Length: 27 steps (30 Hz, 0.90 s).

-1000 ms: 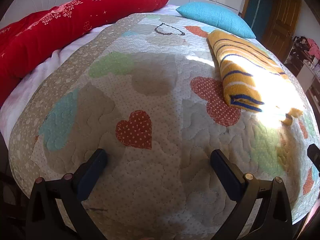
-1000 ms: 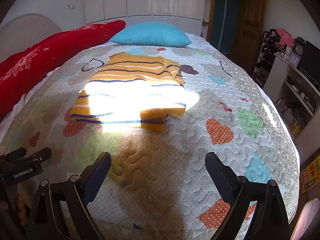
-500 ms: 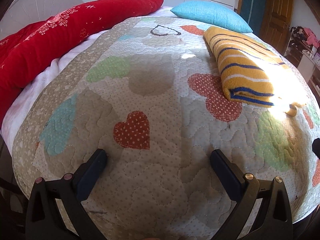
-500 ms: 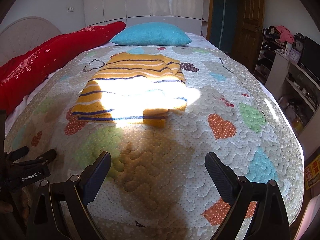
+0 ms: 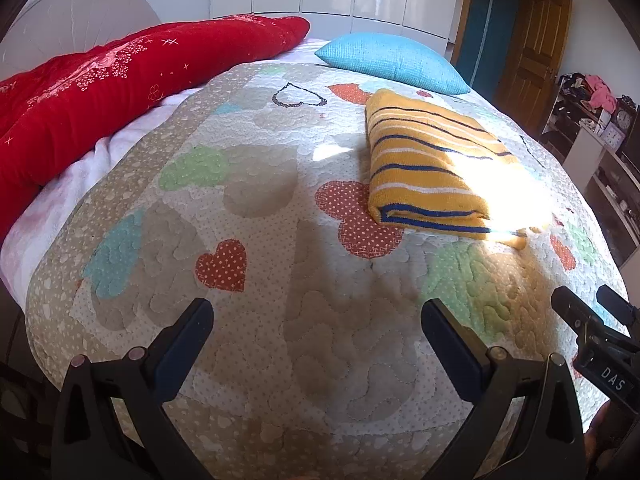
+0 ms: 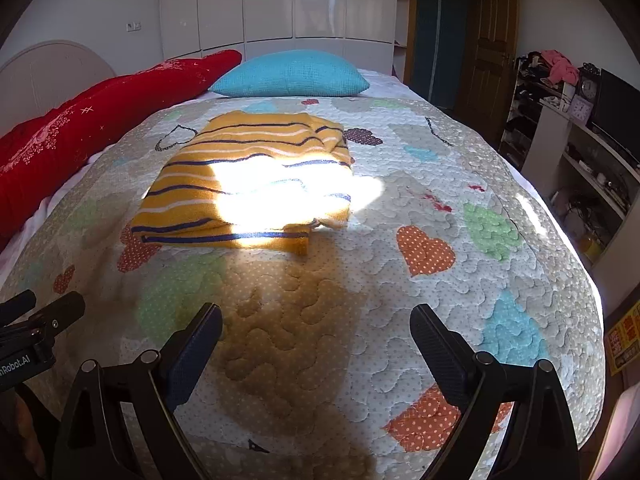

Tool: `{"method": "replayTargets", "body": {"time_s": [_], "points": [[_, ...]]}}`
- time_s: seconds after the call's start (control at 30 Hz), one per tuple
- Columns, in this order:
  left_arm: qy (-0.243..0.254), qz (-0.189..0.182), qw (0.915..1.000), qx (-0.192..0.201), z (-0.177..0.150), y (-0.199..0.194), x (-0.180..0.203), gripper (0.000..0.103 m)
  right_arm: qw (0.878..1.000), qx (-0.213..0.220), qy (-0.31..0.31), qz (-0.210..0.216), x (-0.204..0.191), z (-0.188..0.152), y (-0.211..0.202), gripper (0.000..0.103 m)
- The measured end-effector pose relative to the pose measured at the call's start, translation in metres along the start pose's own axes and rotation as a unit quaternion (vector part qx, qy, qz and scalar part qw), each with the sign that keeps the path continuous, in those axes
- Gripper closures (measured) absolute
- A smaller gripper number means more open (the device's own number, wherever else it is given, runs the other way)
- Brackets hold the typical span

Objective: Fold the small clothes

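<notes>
A yellow garment with blue and white stripes (image 5: 424, 164) lies folded on the heart-patterned quilt (image 5: 280, 280), partly in a bright sun patch. It also shows in the right wrist view (image 6: 248, 184), in the middle of the bed. My left gripper (image 5: 316, 320) is open and empty above the quilt's near edge, well short of the garment. My right gripper (image 6: 316, 326) is open and empty, also near the front edge. Each gripper shows at the edge of the other's view: the right gripper's body (image 5: 596, 340) and the left gripper's body (image 6: 36, 328).
A red duvet (image 5: 92, 96) lies along the bed's left side. A blue pillow (image 6: 292, 74) sits at the head. Shelves with clutter (image 6: 576, 128) and a wooden door (image 6: 488, 48) stand to the right of the bed.
Both grippers have pulled back and risen away from the garment, so more of the bed and room shows. The folded garment has stayed put.
</notes>
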<state>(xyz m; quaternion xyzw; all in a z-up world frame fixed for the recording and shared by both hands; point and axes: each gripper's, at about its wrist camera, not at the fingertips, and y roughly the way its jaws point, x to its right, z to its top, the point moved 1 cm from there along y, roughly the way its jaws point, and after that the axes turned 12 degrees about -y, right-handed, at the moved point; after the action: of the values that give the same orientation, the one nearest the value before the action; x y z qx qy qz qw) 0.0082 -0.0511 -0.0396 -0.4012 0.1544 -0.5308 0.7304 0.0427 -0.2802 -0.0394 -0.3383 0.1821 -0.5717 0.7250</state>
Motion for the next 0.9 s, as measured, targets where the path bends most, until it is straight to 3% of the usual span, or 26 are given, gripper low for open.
{"method": "replayTargets", "body": {"time_s": [0.9], "points": [[0.004,0.004,0.9998,-0.016,-0.008,0.006,0.002,0.0,1.0,-0.003,-0.016,-0.013,-0.005,-0.001,0.006,0.006]]}}
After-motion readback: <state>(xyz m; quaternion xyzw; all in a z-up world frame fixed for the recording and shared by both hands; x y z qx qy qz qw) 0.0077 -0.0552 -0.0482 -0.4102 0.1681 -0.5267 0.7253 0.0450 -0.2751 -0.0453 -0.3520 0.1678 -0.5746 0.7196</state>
